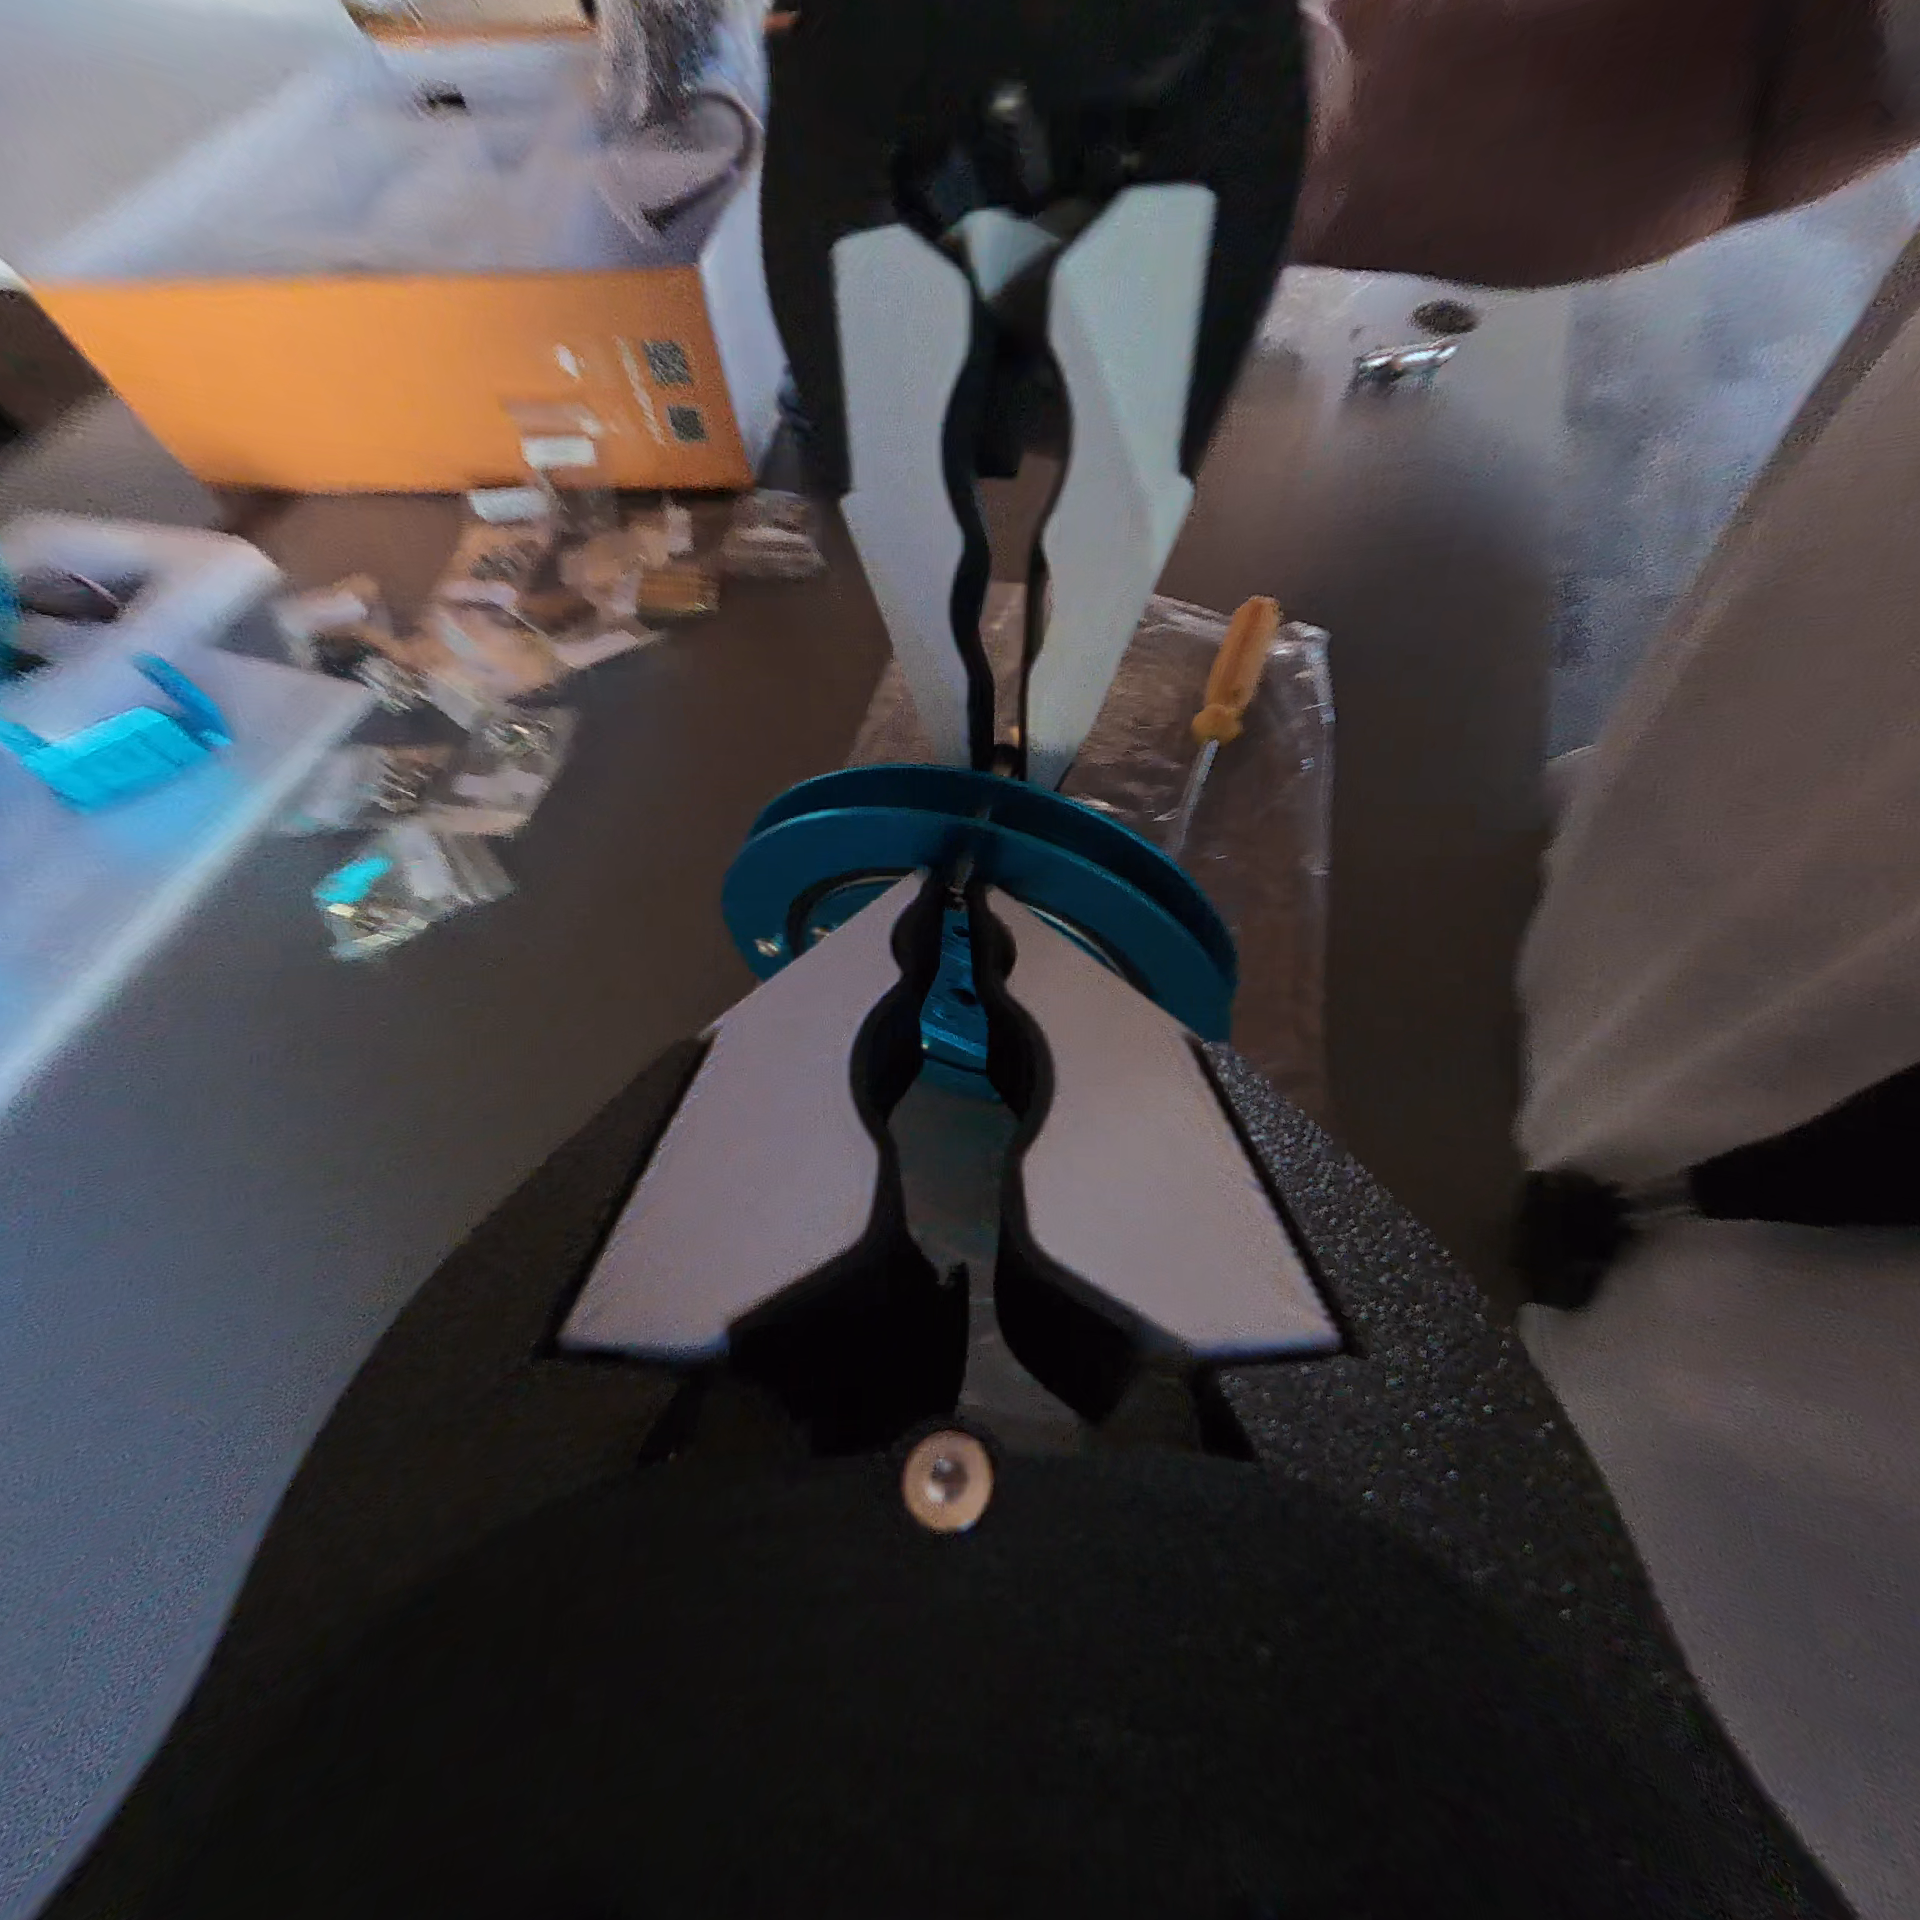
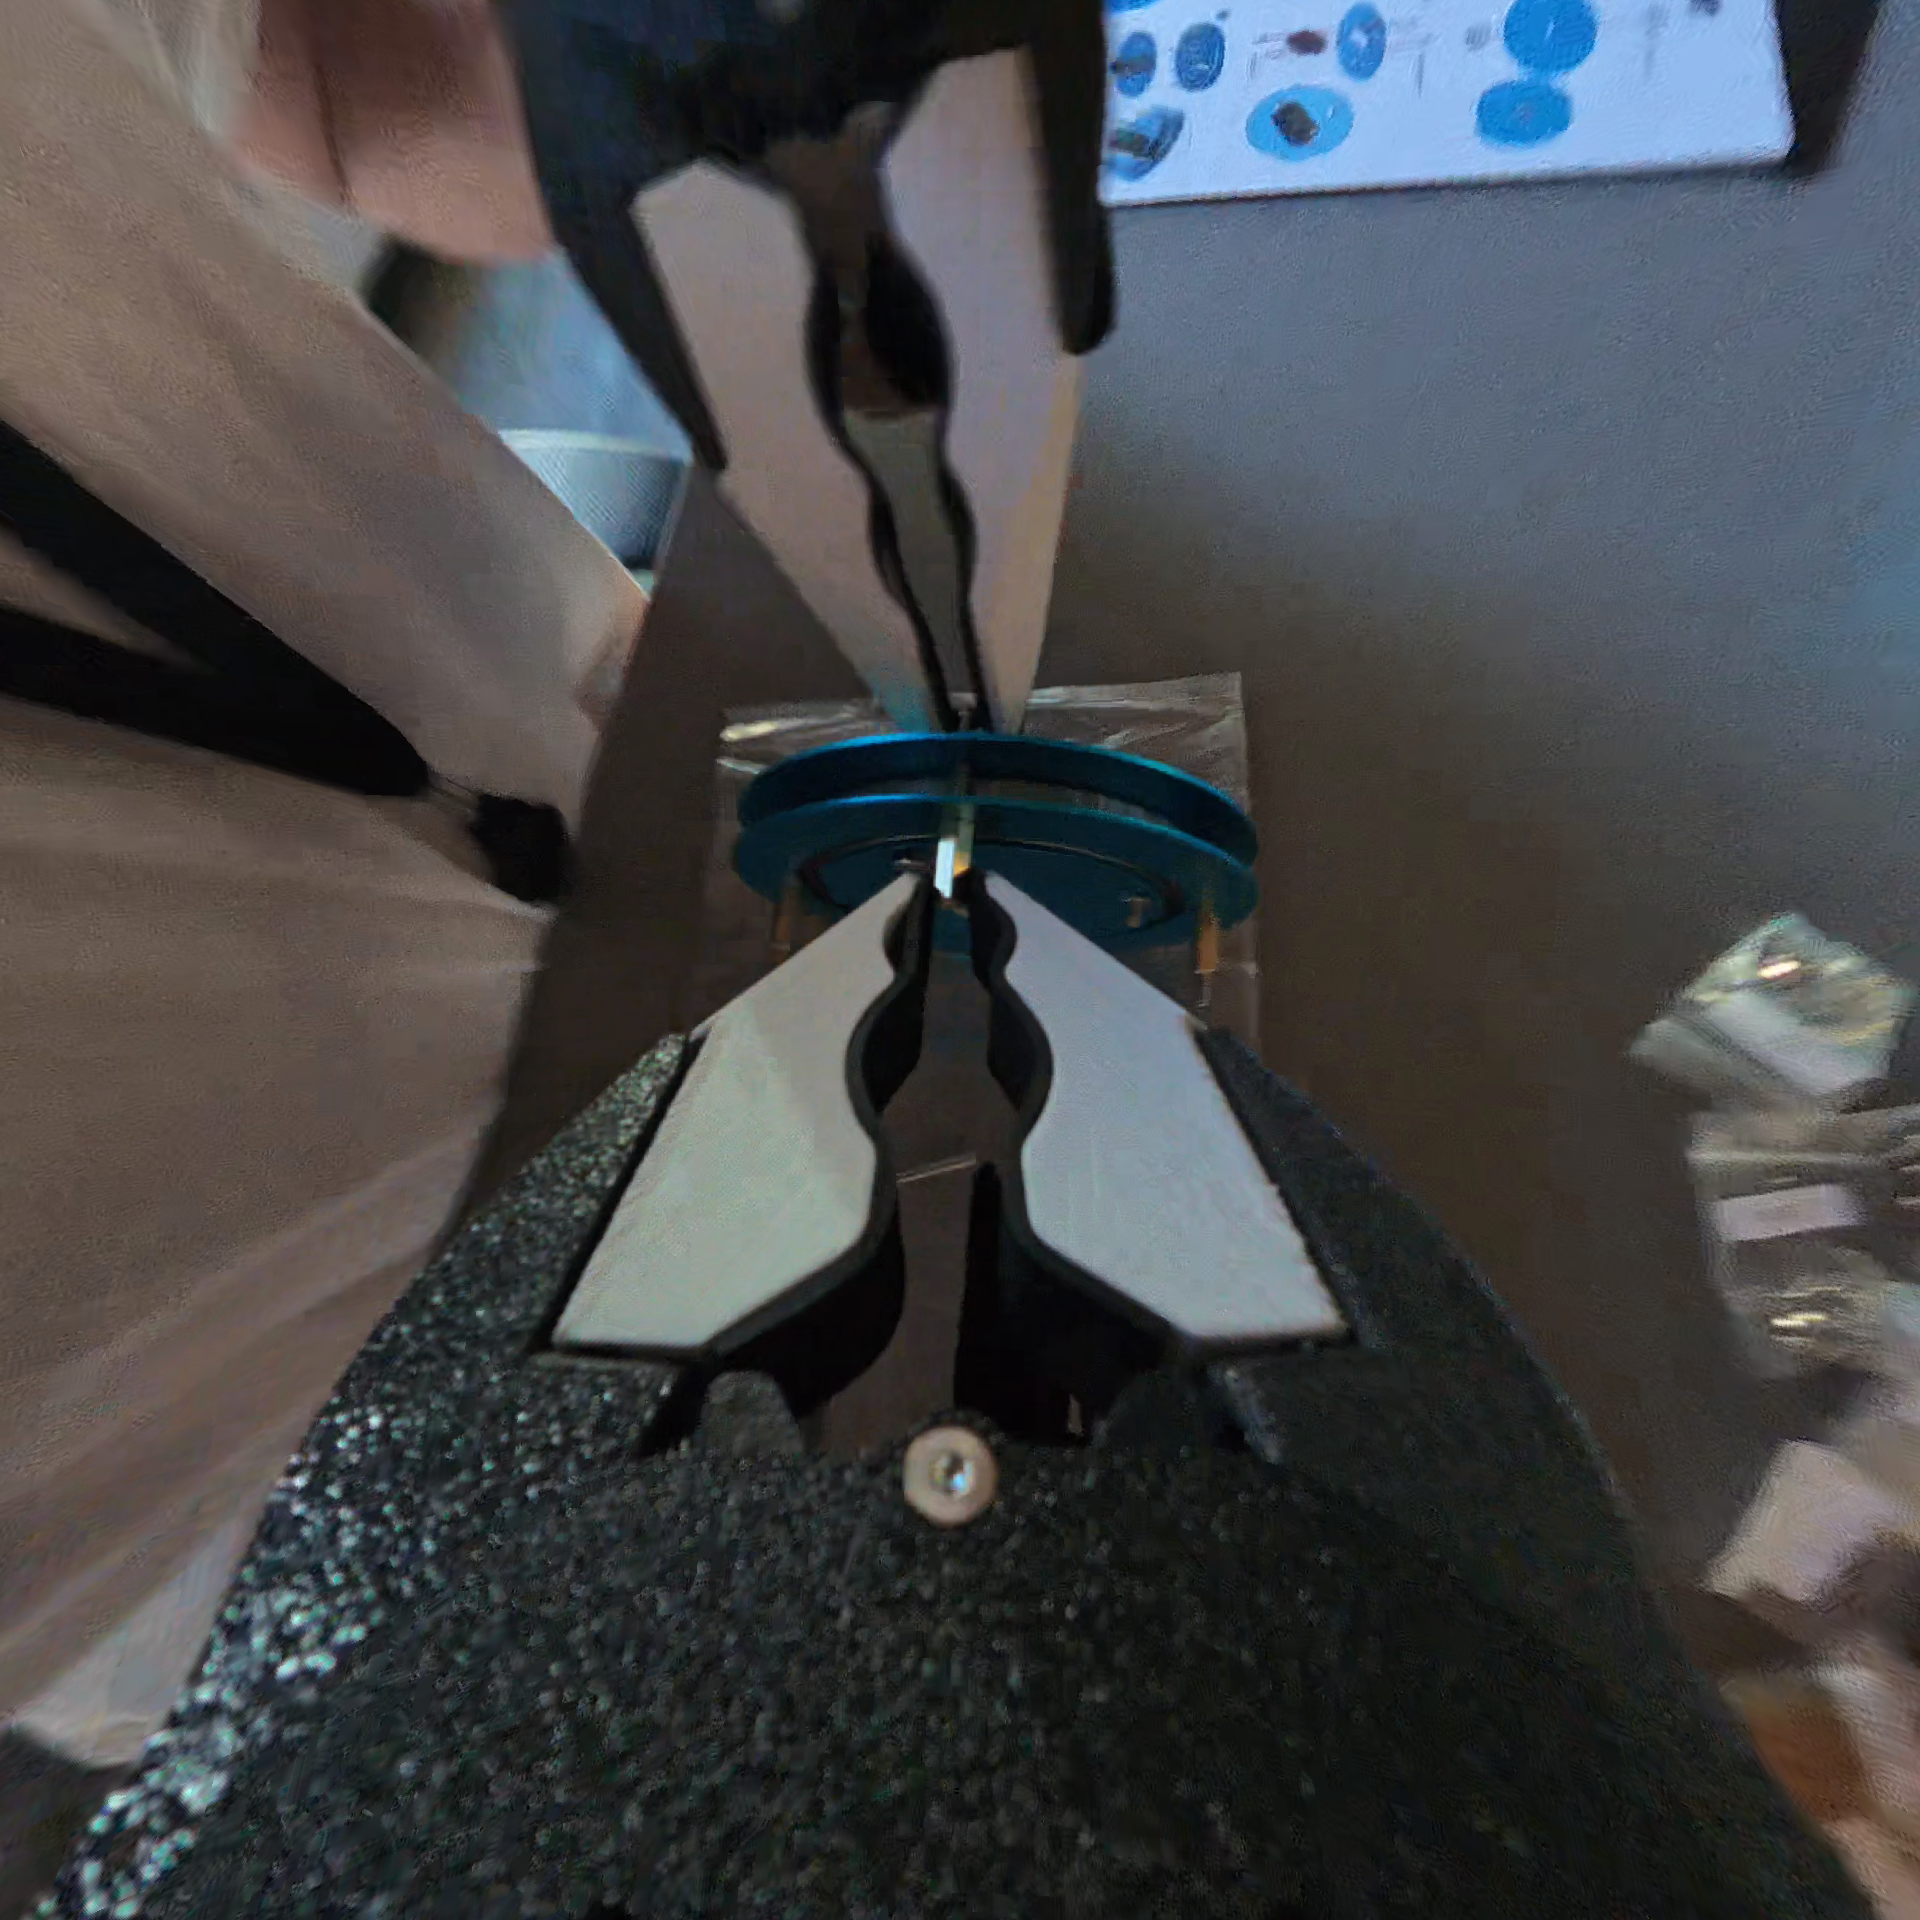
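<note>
A blue assembly of two stacked rings (image 1: 1122,883) hangs above a dark table between my two grippers, which face each other. In the left wrist view my left gripper (image 1: 951,883) is shut at the near rim, pinching a thin dark post (image 1: 971,836) that crosses both rings. The right gripper (image 1: 1000,764) meets the far rim from above. In the right wrist view my right gripper (image 2: 948,885) is shut on a short silver hex post (image 2: 951,857) at the rim of the blue rings (image 2: 1101,873). The left gripper (image 2: 966,717) pinches the opposite rim. Brass pins stick down from the lower ring.
A clear plastic bag (image 1: 1262,831) lies under the rings with a yellow-handled screwdriver (image 1: 1236,665) on it. An orange box (image 1: 395,374), small parts bags (image 1: 468,727) and blue parts (image 1: 104,748) lie left. A printed sheet (image 2: 1455,94) and more bags (image 2: 1787,1143) lie nearby. A person's beige clothing (image 2: 208,727) is close. My two grippers' fingertips are within a few centimetres of each other.
</note>
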